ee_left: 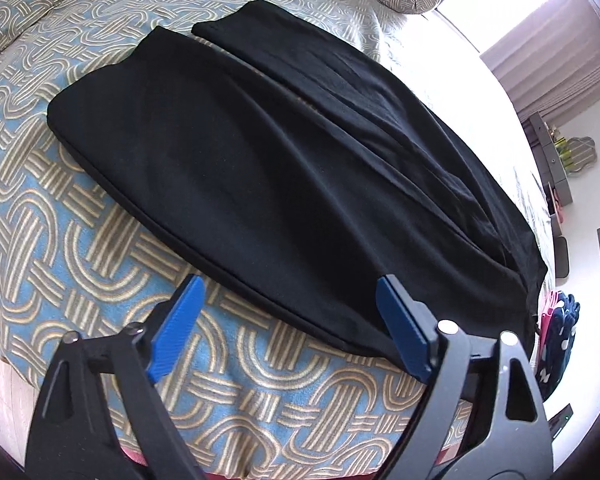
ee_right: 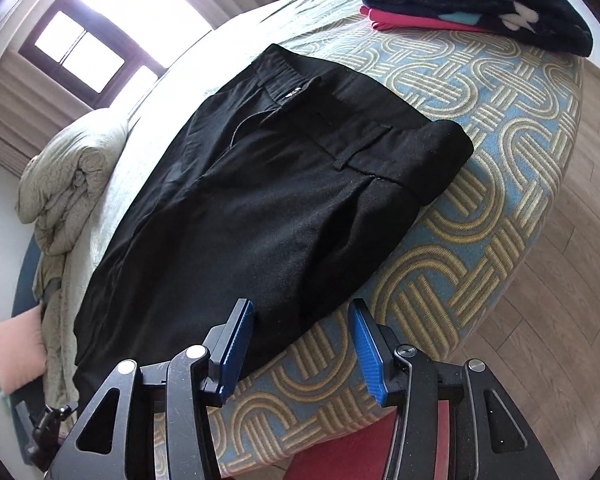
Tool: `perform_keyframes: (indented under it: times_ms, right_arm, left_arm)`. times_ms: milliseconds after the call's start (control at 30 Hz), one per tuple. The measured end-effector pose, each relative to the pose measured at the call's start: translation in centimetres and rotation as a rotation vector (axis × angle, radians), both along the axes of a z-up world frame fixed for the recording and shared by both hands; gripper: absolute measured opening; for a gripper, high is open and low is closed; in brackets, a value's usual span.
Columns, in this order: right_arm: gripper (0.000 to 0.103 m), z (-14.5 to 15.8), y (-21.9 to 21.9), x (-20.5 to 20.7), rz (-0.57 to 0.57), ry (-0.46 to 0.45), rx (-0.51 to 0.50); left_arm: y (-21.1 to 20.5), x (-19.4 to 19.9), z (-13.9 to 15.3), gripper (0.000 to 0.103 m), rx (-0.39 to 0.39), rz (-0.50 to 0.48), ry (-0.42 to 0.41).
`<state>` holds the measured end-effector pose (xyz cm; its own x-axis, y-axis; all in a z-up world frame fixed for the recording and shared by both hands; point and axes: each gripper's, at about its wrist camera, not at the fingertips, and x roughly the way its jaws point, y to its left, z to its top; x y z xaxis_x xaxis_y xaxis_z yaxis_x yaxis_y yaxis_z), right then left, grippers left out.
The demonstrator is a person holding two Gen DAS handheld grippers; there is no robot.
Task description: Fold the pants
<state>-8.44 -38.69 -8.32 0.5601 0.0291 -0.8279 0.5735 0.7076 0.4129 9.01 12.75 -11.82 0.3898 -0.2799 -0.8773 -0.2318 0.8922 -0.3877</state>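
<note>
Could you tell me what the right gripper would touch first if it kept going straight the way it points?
Most likely the near edge of the black pants, which runs between the right gripper's open jaws, with the patterned bed cover just beneath it; depth is hard to judge.

From here I've got a bed cover in blue with looping tan bands (ee_left: 80,248) filling most of both views. Crumpled pale duvet (ee_right: 64,184) on the left of the right view, bright dark-framed window (ee_right: 80,50) upper left, folded navy fleece blanket with white spots (ee_right: 480,0) top right, wood floor (ee_right: 560,280) at right.
</note>
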Motion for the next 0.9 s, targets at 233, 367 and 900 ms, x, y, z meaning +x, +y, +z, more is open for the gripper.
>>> perform_keyframes:
  times_ms: [233,367,900]
  right_arm:
    - [0.05,-0.3,-0.1,0.2,0.004,-0.005,0.015]
    - [0.05,-0.3,0.0,0.4,0.0,-0.001,0.011]
    - [0.05,0.5,-2.4,-2.6,-0.114,-0.081,0.06]
  left_arm:
    - [2.9,0.3,-1.0,0.076,-0.117,0.072,0.04]
    - [4.2,0.5,-1.9,0.076,-0.166,0.114,0.068]
    - [6.2,1.7,-3.8,0.009,-0.244,0.182,0.067]
